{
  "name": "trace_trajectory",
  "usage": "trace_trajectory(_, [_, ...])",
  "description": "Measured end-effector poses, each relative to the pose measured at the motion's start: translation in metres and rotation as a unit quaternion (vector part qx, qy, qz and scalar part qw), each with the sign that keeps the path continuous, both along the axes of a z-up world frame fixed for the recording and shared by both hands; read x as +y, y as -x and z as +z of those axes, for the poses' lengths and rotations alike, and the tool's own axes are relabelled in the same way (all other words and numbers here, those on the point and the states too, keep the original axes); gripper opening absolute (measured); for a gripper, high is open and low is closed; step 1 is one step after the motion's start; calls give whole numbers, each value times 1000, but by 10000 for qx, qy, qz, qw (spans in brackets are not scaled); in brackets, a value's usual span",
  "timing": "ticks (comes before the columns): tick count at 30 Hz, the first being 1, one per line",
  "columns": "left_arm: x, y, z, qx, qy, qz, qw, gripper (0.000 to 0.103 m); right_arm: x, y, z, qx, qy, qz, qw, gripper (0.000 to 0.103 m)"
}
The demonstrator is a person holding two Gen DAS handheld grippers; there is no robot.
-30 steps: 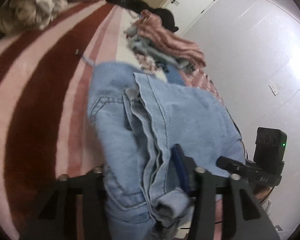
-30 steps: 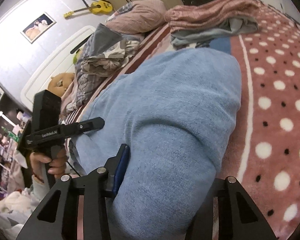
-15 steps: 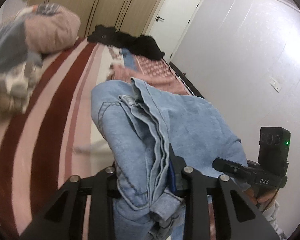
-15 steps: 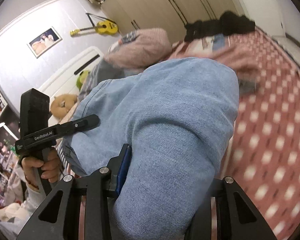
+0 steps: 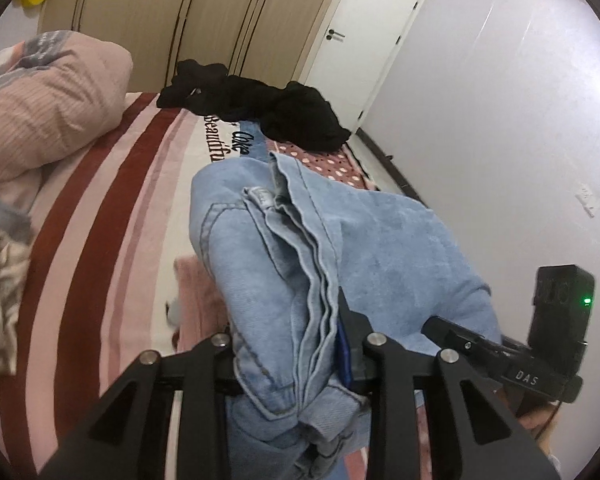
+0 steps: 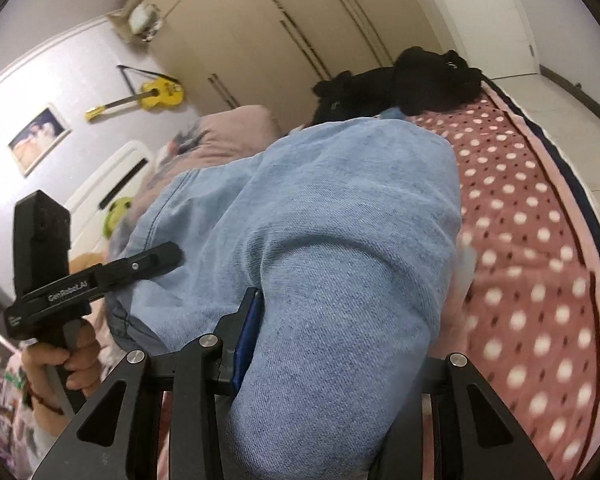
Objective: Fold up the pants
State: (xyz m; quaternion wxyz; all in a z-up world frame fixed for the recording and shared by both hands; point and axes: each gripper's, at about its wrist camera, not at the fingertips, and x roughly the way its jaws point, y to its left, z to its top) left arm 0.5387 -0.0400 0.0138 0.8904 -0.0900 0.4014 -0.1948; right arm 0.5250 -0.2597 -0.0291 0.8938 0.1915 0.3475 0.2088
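Note:
Folded light blue jeans hang above the bed, held between both grippers. My left gripper is shut on the stacked, stitched edges of the denim, with its blue pad pressed into the layers. In the right wrist view the jeans bulge as a thick rounded fold, and my right gripper is shut on it; its right finger is hidden by cloth. Each view shows the other gripper from the side: the right one and the left one in a hand.
A pile of black clothes lies at the far end of the bed. A pink pillow sits at the left on the red-striped blanket. A pink garment lies beneath the jeans. The dotted blanket runs to the bed's right edge.
Both grippers have risen and carried the jeans forward along the bed. The stack of pink and grey clothes ahead has passed under the jeans. The left jaws have narrowed on the denim.

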Motion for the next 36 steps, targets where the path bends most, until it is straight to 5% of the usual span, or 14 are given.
trace_trajectory(8, [-12,-71,-66,503,-450,85,9977,27,-9,-68,-49,453,302,-118,9984,32])
trace_trajectory(12, [-13,-79,-86,515,-616,186,9966,40,-11,-72,-62,387,312,-153,9986,38])
trace_trajectory(20, [-12,-70,-81,383,-971,331,9940,65,-17,-64,-61,358,366,-391,9979,51])
trace_trajectory(36, [6,2,-54,138,-1028,239,9943,69,-15,-4,-40,326,846,-765,9929,59])
